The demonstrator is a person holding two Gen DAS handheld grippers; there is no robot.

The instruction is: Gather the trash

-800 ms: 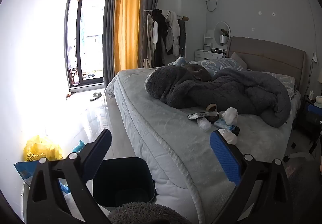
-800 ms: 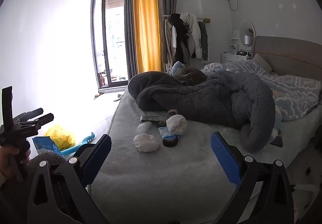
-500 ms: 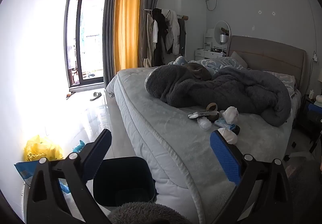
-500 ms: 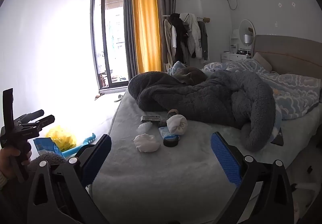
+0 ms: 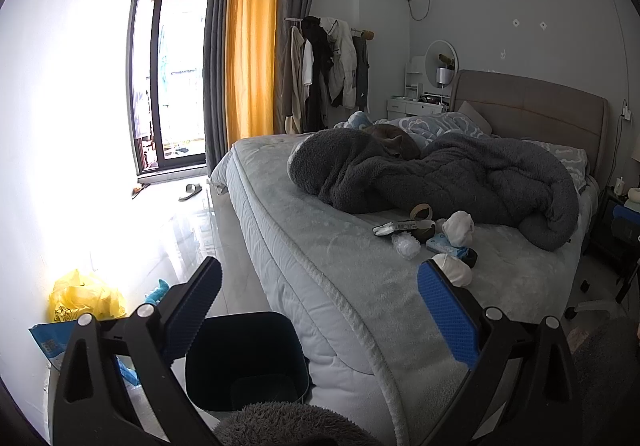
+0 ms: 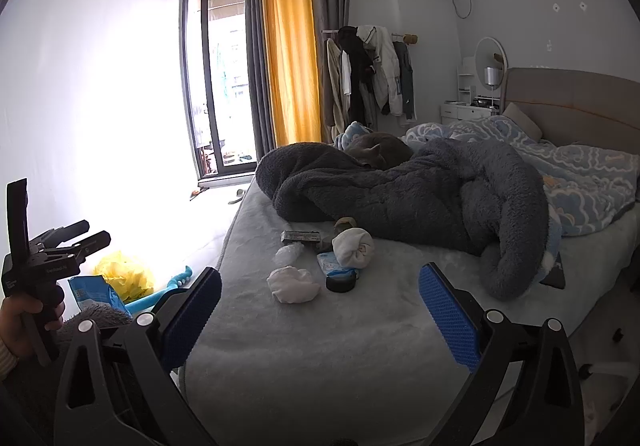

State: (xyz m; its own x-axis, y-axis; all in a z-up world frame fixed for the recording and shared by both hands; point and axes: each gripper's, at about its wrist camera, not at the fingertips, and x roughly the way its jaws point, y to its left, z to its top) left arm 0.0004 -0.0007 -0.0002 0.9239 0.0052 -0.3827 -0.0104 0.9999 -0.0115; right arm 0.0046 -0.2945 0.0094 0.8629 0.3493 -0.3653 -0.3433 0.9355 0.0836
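Observation:
Trash lies in a cluster on the grey bed (image 6: 360,346): a crumpled white tissue (image 6: 293,284), a white wad (image 6: 353,248), a clear plastic wrapper (image 6: 287,254), a blue packet (image 6: 330,261), a black round lid (image 6: 341,282), a dark flat wrapper (image 6: 302,236) and a tape roll (image 6: 345,222). The cluster also shows in the left wrist view (image 5: 436,234). A dark blue bin (image 5: 244,360) stands on the floor by the bed corner. My left gripper (image 5: 320,310) is open and empty above the bin. My right gripper (image 6: 320,312) is open and empty, short of the tissue.
A dark grey fleece blanket (image 6: 400,193) is heaped behind the trash, with a grey cat (image 6: 380,153) curled on it. A yellow bag (image 5: 84,298) and a blue packet (image 6: 94,292) lie on the floor by the wall. A clothes rack (image 5: 324,73) stands at the back.

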